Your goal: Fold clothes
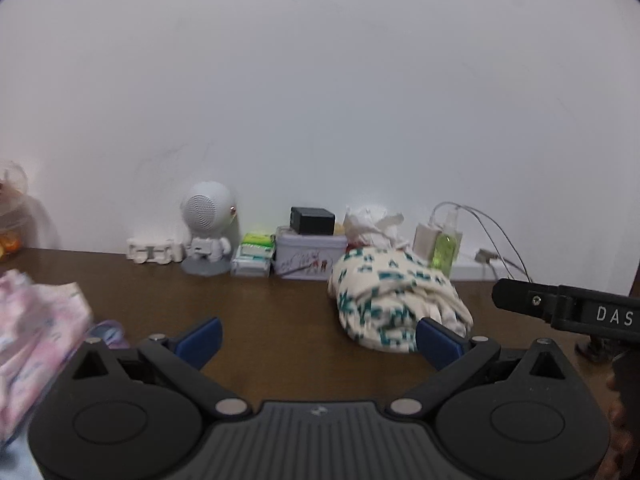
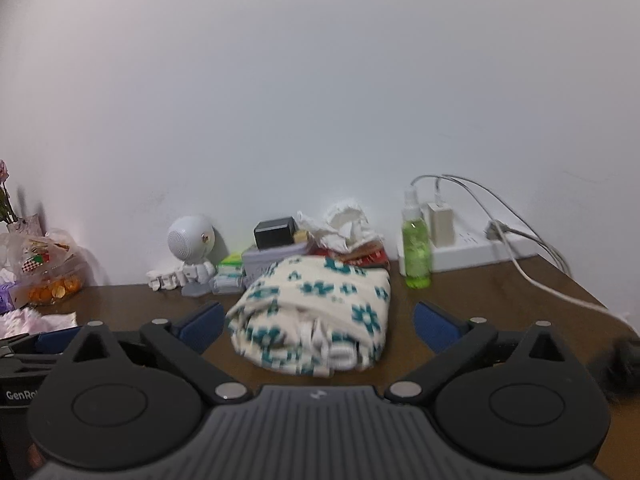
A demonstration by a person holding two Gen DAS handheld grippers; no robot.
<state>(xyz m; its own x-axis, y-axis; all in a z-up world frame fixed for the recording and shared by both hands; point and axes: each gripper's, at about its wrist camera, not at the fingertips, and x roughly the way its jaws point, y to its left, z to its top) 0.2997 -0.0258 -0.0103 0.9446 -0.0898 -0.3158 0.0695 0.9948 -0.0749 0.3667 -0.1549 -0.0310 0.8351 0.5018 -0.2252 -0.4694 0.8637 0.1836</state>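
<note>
"DAS" in white letters on the black body of the right gripper (image 1: 568, 304), seen at the right edge of the left wrist view; rest of the word cut off. "GenRo…" in white on the black body at the lower left of the right wrist view, also cut off. Red and dark markings on the front of the pale tin box (image 1: 310, 258); not legible.

Small black box (image 1: 313, 220) resting on top of the tin. Clear spray bottle (image 2: 416, 246) holding green liquid, upright beside a white power strip (image 2: 472, 252) with a white charger (image 2: 441, 224) plugged in. Clear plastic bag (image 2: 50, 270) at far left, orange fruit inside. Crumpled white tissue (image 2: 344, 224) behind the tin. White round-headed robot-shaped speaker (image 1: 208, 228) on a grey base against the wall.

Left gripper (image 1: 318, 342) level over the brown table (image 1: 256, 304), blue pads spread wide, nothing between them. Right gripper likewise spread wide, pads clear of the cloth.

Folded cream garment with teal flower print (image 2: 316, 316) lying as a compact bundle on the table, in front of the tin, just ahead of the right gripper's open span. Pink patterned cloth (image 1: 36, 336) at the left edge, blurred.
</note>
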